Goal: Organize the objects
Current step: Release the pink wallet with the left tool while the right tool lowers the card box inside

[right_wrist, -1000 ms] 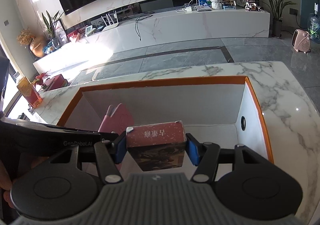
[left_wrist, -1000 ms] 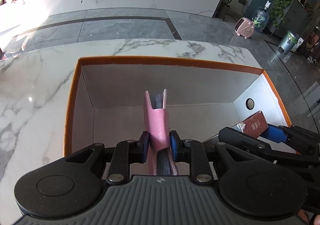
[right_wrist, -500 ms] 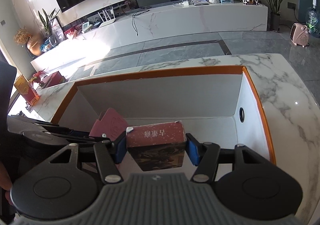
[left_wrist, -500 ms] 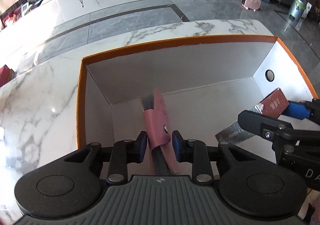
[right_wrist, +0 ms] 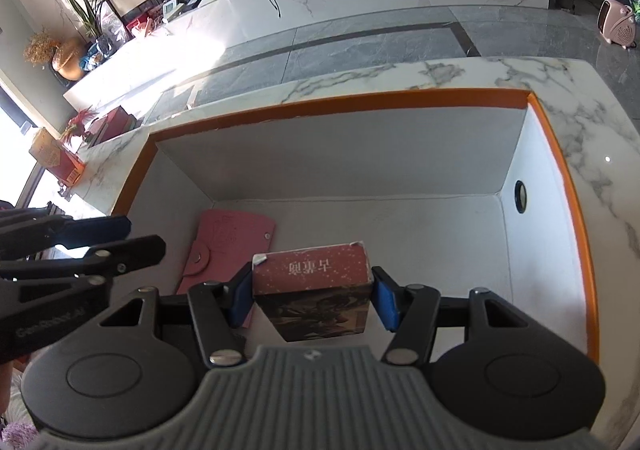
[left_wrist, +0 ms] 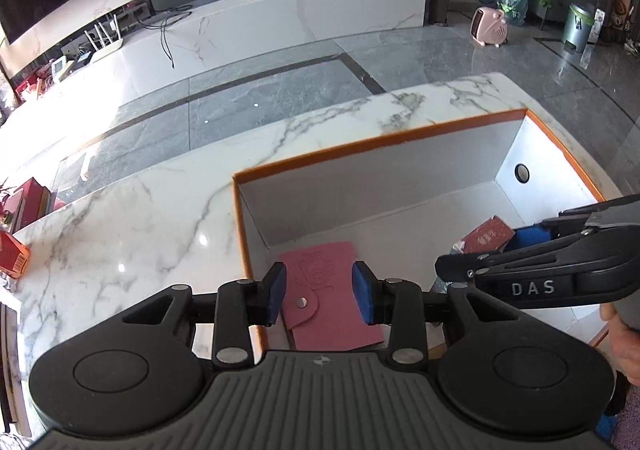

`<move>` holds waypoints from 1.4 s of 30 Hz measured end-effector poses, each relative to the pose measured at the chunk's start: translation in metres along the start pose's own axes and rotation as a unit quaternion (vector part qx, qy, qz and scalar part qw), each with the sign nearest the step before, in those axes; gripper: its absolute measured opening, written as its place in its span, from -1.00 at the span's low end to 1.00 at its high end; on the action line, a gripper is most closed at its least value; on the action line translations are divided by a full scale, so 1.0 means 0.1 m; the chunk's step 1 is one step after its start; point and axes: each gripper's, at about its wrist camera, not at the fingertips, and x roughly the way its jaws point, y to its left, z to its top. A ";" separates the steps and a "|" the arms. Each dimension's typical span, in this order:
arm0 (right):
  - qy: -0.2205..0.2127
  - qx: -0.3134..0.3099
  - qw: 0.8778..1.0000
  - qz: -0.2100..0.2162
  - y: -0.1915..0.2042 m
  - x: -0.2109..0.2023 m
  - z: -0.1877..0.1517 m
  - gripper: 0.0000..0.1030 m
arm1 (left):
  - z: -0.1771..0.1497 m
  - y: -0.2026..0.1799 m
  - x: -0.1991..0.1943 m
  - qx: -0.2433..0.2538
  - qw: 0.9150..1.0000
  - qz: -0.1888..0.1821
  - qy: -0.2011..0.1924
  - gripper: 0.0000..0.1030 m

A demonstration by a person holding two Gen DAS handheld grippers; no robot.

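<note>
A pink snap wallet (left_wrist: 328, 290) lies flat on the floor of the white box with the orange rim (left_wrist: 360, 148), near its left wall. My left gripper (left_wrist: 319, 292) hovers above it with its jaws opening; the blue pads stand clear of the wallet. In the right wrist view the wallet (right_wrist: 224, 246) lies left of my right gripper (right_wrist: 312, 298), which is shut on a red card box (right_wrist: 312, 270) and holds it inside the box (right_wrist: 340, 104). The left gripper (right_wrist: 144, 236) reaches in from the left. The red card box (left_wrist: 486, 238) also shows at the right of the left wrist view.
The box stands on a white marble table (left_wrist: 140, 234). An orange-red carton (left_wrist: 12, 256) sits at the table's far left edge. The box's right wall has a round hole (right_wrist: 520, 191). A person's hand (left_wrist: 624, 334) shows at the right edge.
The left gripper let go of the pink wallet, which went from standing on edge to lying flat on the box floor. The gripper rose and its jaws widened. The right gripper tipped down, still holding the card box.
</note>
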 end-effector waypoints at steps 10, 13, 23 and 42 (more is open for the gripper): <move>0.050 0.010 0.998 -0.023 0.21 0.32 0.29 0.20 | -0.05 0.31 -0.02 -0.057 0.997 -0.005 -0.043 -0.17; 0.063 0.006 0.997 -0.037 0.27 0.43 0.40 0.20 | -0.09 0.39 0.01 -0.066 0.997 -0.017 -0.039 -0.17; 0.127 0.042 0.989 -0.060 0.24 0.90 0.41 0.20 | -0.18 0.51 0.09 -0.081 0.996 -0.031 -0.037 -0.21; 0.149 0.074 0.986 -0.026 0.11 0.74 0.26 -0.22 | -0.23 0.52 0.07 -0.089 0.994 -0.053 -0.031 -0.46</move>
